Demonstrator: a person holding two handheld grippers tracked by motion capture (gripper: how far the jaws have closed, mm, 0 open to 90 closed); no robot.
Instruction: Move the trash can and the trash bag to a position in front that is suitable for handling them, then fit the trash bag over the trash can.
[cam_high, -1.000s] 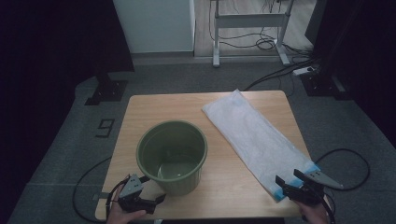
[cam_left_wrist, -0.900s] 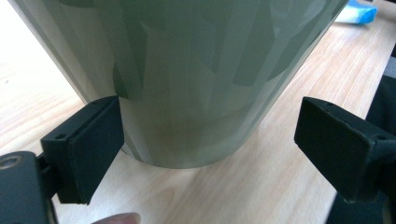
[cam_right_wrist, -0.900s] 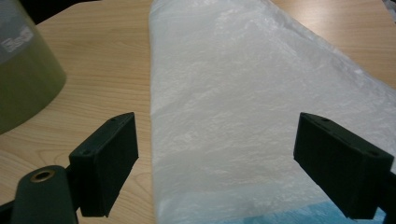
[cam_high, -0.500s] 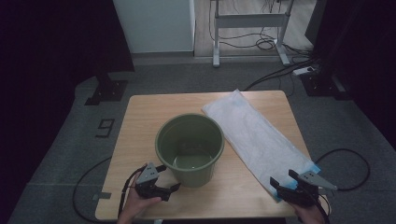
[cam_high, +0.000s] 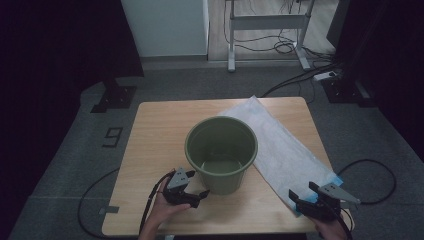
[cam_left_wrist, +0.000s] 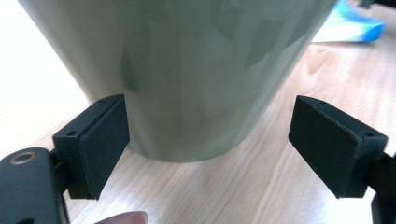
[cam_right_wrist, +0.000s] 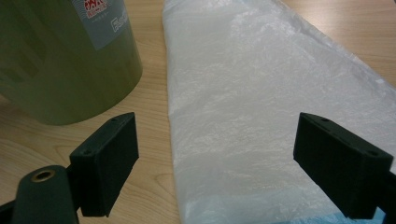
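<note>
A green plastic bucket (cam_high: 221, 150) stands upright and empty in the middle of the wooden table (cam_high: 155, 145). My left gripper (cam_high: 198, 183) is open at the foot of the bucket, on its front-left side. In the left gripper view the bucket wall (cam_left_wrist: 187, 70) sits between and just beyond the spread jaws of that gripper (cam_left_wrist: 210, 135). A clear plastic bag (cam_high: 282, 150) with a blue end lies flat to the right of the bucket. My right gripper (cam_high: 302, 191) is open over the bag's near end, and its own view shows the bag (cam_right_wrist: 261, 93) between its jaws (cam_right_wrist: 217, 154).
The bucket (cam_right_wrist: 60, 60) carries a printed label and stands close to the bag's left edge. Both hands are at the table's front edge. A metal desk frame (cam_high: 265, 30) and cables (cam_high: 300, 75) lie on the floor beyond the table.
The bucket has slid right, from the front left toward the table's middle, with my left gripper following at its base. My right gripper has stayed almost still.
</note>
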